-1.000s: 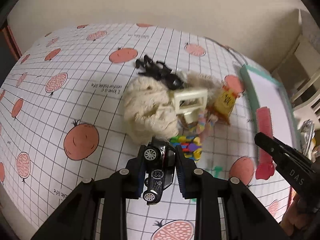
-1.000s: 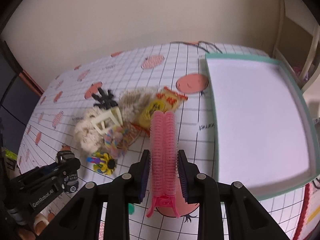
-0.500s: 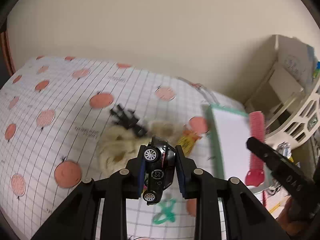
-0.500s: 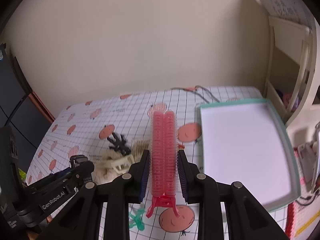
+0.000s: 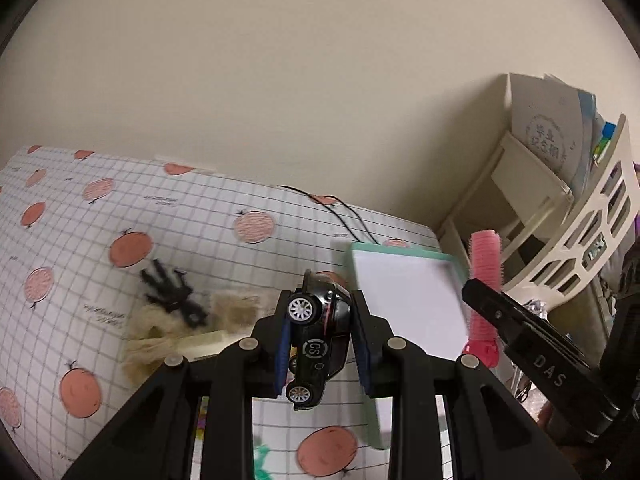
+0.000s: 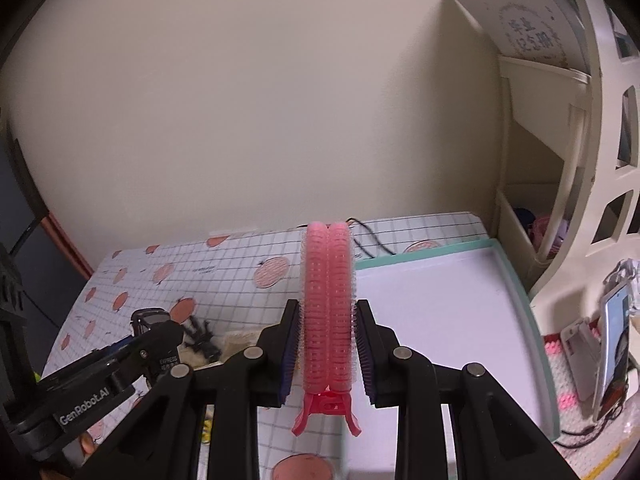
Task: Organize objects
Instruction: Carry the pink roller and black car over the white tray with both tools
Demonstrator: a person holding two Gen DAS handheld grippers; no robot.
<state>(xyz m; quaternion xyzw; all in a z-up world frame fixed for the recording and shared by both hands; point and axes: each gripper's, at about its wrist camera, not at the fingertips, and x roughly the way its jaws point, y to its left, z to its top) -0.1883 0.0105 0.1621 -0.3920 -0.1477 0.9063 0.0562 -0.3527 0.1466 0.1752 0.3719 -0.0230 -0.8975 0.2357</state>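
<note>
As both claws rose, pile [image 5: 180, 320] prob. receded

In the left wrist view, the toy car [image 5: 318, 338] sits at lower centre between the fingers of the left gripper [image 5: 320, 340], above the table [image 5: 80, 216]. The tray [image 5: 404, 292] lies right of centre on the table, the shelf unit [image 5: 560, 216] beyond it at right. The clutter pile [image 5: 176, 320] lies left of centre. The hair-roller clip [image 5: 485, 292] stands at right, in front of the tray's right edge, between the fingers of the right gripper [image 6: 328, 344].
</note>
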